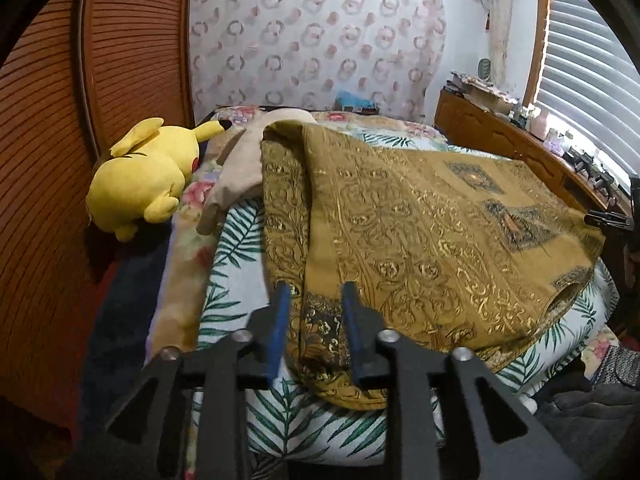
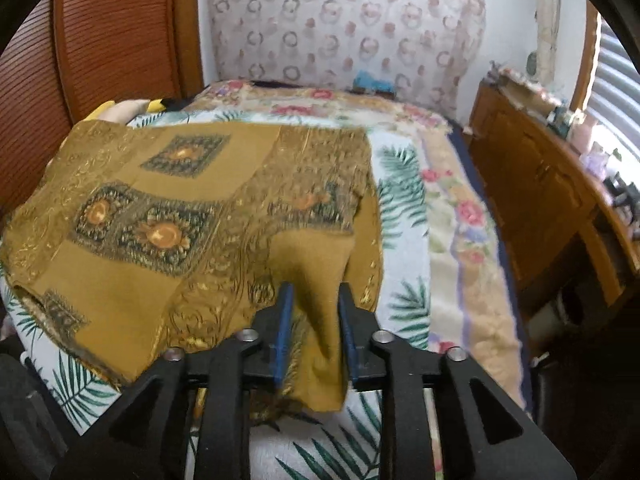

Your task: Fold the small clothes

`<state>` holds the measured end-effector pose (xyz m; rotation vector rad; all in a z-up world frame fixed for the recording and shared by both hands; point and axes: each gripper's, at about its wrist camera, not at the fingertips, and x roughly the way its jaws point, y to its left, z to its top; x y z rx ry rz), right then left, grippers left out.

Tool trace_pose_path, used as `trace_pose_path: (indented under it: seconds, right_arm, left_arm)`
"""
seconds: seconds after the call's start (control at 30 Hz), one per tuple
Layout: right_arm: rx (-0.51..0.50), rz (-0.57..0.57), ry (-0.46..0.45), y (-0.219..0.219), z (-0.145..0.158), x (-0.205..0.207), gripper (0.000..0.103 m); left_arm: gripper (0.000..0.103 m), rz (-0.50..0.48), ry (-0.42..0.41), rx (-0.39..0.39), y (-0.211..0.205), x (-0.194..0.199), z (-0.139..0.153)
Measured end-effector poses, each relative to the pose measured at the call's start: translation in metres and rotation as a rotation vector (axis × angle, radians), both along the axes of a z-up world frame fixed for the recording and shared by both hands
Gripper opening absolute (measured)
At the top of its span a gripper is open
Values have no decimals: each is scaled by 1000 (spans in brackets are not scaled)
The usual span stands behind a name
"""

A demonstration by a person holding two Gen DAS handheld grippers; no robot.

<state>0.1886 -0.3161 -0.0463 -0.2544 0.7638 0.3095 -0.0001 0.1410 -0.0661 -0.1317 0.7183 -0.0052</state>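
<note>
A mustard-gold patterned garment [image 1: 420,232] lies spread on the bed, seen from its other side in the right wrist view [image 2: 168,216]. My left gripper [image 1: 314,292] has its blue fingers on either side of the garment's near left corner, cloth between them. My right gripper [image 2: 314,292] has its fingers around the near right corner, a fold of plain mustard cloth between them and lifted a little. The right gripper's black body shows at the right edge of the left wrist view [image 1: 616,220].
The bed has a palm-leaf sheet [image 1: 236,240] over a floral blanket [image 2: 460,216]. A yellow plush toy [image 1: 148,176] and a beige cloth [image 1: 240,168] lie at the far left. A wooden cabinet [image 2: 552,208] stands right; a slatted wooden wall [image 1: 60,120] stands left.
</note>
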Motion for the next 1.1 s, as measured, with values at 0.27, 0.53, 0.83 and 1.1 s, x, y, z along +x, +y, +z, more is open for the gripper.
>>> trace_pose_path:
  seconds: [0.27,0.53,0.83,1.1]
  right_arm:
    - [31,38,-55,31,8,-5,55]
    - [22,173,16,86,-21,-4,55]
    - [-5,239,51,118,-40,-4,56]
    - [37,254,102,115,-54,3,63]
  left_arm:
    - [50,18,15,-7,6,5,-6]
    - [51,25,57,4,1,10,-19]
    - [51,26,83,-6,5,9,-30]
    - [51,36,101,-33,9,7,-43]
